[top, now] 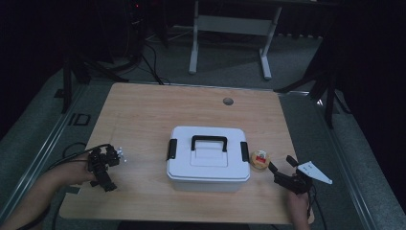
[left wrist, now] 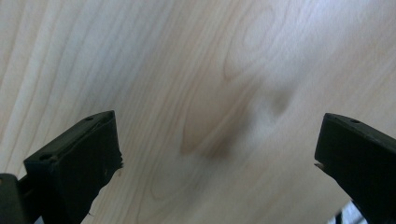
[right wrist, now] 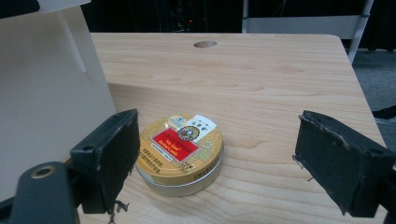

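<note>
The wooden surface (top: pixel 143 115) carries a white plastic storage box (top: pixel 208 158) with a black carry handle (top: pixel 209 142) and a black latch on each end. Its lid is on, so what it holds cannot be told. The box stands between the two tools, to the left of the right hand-held gripper (top: pixel 280 167) and well to the right of the left hand-held gripper (left wrist: pixel 219 154).

The right one has its jaws spread wide, empty, aimed at a round gold tin (right wrist: pixel 181 154) with a red label. The tin lies flat, lid shut, just ahead of those jaws and nearer the left jaw, close beside the box wall.

Taking the tin looks like the step in hand. To do it well, shift right to centre the tin, go in low and level, and close across its rim without scraping the box.

The left one hovers jaws spread over bare wood, holding nothing.
</note>
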`<state>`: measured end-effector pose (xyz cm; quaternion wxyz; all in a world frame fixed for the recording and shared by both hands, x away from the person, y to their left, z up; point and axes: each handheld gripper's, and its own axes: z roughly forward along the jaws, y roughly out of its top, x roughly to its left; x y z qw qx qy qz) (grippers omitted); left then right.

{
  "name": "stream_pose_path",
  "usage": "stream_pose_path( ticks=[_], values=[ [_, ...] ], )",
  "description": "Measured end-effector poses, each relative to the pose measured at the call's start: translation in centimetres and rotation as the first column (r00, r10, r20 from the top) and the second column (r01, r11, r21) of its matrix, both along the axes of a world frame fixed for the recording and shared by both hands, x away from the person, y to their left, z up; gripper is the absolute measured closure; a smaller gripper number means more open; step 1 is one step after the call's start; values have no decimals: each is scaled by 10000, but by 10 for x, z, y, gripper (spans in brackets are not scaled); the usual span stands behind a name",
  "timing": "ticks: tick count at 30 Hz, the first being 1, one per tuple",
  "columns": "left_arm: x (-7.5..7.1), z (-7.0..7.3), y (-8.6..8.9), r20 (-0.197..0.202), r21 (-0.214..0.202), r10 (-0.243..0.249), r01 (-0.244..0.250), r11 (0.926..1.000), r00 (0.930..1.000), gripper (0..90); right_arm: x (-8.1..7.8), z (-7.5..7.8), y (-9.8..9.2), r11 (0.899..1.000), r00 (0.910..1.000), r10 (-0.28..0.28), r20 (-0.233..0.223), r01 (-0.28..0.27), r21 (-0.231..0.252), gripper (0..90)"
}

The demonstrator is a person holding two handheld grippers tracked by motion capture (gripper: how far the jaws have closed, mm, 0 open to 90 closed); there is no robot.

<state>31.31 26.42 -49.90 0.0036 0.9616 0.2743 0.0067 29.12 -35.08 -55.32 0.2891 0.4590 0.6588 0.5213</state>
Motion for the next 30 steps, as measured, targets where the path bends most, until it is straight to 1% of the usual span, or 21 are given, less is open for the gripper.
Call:
stream_pose_path(
  ticks=[2, 3, 4, 5, 8, 9, 12, 14, 16, 17, 18, 19, 22, 23, 24, 25, 26, 27, 28, 29, 30],
  values=[
    [0, 1, -2, -276, 243, -251, 258, 9994, 9993, 0, 0, 0, 0, 10000, 10000, -5, -10, 5, -1, 137],
    [0, 3, -3, -477, 327, -492, 508, 9982, 9977, 0, 0, 0, 0, 10000, 10000, -8, -6, 8, 7, 137],
    [0, 3, -3, -477, 327, -492, 508, 9982, 9977, 0, 0, 0, 0, 10000, 10000, -8, -6, 8, 7, 137],
    [2, 4, -4, -582, 299, -573, 591, 9978, 9967, 0, 0, 0, 0, 10000, 10000, -9, -6, 9, 17, 137],
    [5, 9, -6, -614, 85, -688, 694, 9976, 9957, 0, 0, 0, 0, 10000, 10000, -6, -9, 6, 22, 137],
    [6, 12, -7, -740, -34, -762, 762, 9971, 9943, 0, 0, 0, 0, 10000, 10000, -7, -7, 7, 25, 137],
    [7, 14, -8, -842, -27, -868, 869, 9962, 9927, 0, 0, 0, 0, 10000, 10000, -10, -7, 10, 40, 137],
    [7, 17, -9, -841, 50, -926, 934, 9956, 9921, 34, 0, 0, 0, 10000, 10000, -11, -9, 11, 45, 137],
    [7, 22, -9, -785, 33, -920, 925, 9957, 9927, 41, 0, 0, 0, 10000, 10000, -6, -10, 6, 44, 137],
    [8, 26, -10, -571, 47, -932, 937, 9956, 9940, 41, 0, 0, 0, 10000, 10000, -6, -10, 6, 44, 137],
    [8, 26, -10, -571, 47, -932, 937, 9956, 9940, 41, 0, 0, 0, 10000, 10000, -6, -10, 6, 44, 137],
    [9, 31, -10, -565, -134, -820, 814, 9966, 9950, 41, 0, 0, 0, 10000, 10000, -12, -13, 12, 51, 137],
    [10, 35, -10, -569, -193, -704, 694, 9974, 9959, 41, 0, 0, 0, 10000, 10000, -11, -12, 11, 45, 137],
    [11, 40, -9, -641, -197, -698, 687, 9974, 9955, 41, 0, 0, 0, 10000, 10000, -14, -11, 14, 42, 137],
    [11, 40, -9, -641, -197, -698, 687, 9974, 9955, 41, 0, 0, 0, 10000, 10000, -14, -11, 14, 42, 137],
    [12, 44, -9, -728, -336, -557, 534, 9980, 9958, 41, 0, 0, 0, 10000, 10000, -15, -12, 15, 44, 137],
    [12, 44, -9, -728, -336, -557, 534, 9980, 9958, 41, 0, 0, 0, 10000, 10000, -15, -12, 15, 44, 137],
    [13, 50, -9, -674, -329, -607, 586, 9977, 9959, 41, 0, 0, 0, 10000, 10000, -14, -15, 14, 45, 137],
    [13, 50, -9, -674, -329, -607, 586, 9977, 9959, 41, 0, 0, 0, 10000, 10000, -14, -15, 14, 45, 137],
    [14, 55, -9, -694, -431, -629, 600, 9973, 9956, 41, 0, 0, 0, 10000, 10000, -17, -17, 17, 41, 137],
    [14, 55, -9, -694, -431, -629, 600, 9973, 9956, 41, 0, 0, 0, 10000, 10000, -17, -17, 17, 41, 137]
  ],
)
